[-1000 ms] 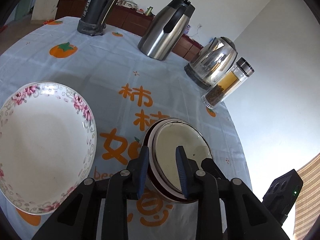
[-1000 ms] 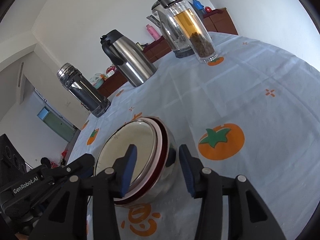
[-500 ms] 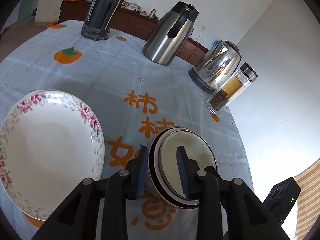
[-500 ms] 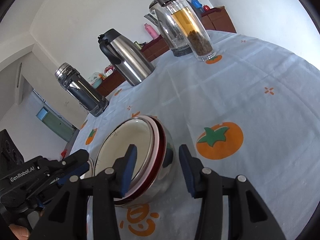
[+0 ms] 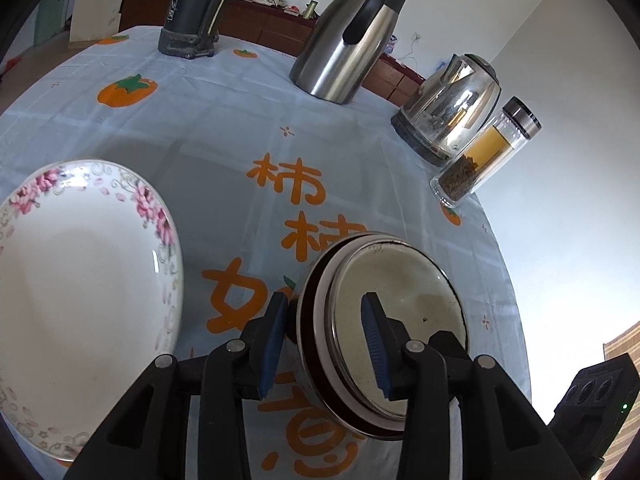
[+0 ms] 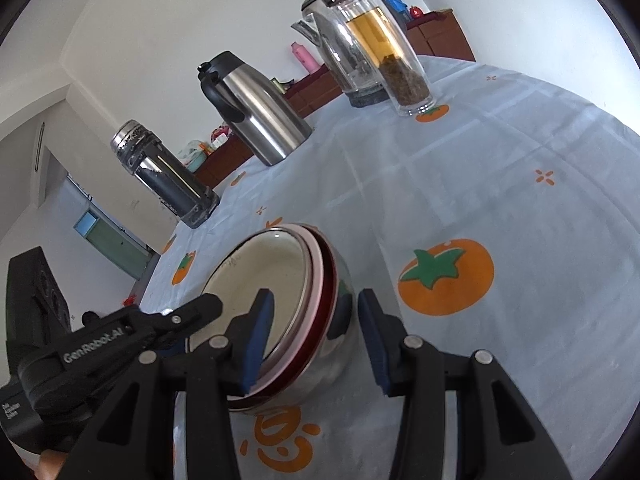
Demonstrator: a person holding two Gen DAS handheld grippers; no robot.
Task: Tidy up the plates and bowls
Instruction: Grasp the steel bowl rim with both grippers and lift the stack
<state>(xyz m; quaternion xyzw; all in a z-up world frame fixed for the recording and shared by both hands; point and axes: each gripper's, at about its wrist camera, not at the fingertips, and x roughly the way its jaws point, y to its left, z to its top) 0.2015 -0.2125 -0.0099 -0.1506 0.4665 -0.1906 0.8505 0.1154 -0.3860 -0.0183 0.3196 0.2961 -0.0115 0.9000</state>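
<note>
A stack of nested steel bowls [image 5: 400,280] with red and pink rims rests on the persimmon-print tablecloth [image 5: 240,120]. My left gripper [image 5: 324,340] straddles the stack's near-left rim, one finger outside and one inside. Its jaws are opening, with a gap showing beside the outer pad. My right gripper [image 6: 316,340] straddles the opposite wall of the same bowls [image 6: 260,272], open, with its outer pad apart from the steel side. The left gripper [image 6: 160,320] also shows in the right wrist view. A white floral plate [image 5: 80,280] lies to the left of the bowls.
Along the far side stand a dark thermos [image 5: 196,8], a steel jug [image 5: 348,40], a steel kettle [image 5: 452,108] and a glass tea bottle [image 5: 484,160]. The round table's edge curves close behind the bowls on the right.
My left gripper's fingers have spread wider around the bowl rim and the hand has dropped a little. The right gripper and the bowls have stayed where they were.
</note>
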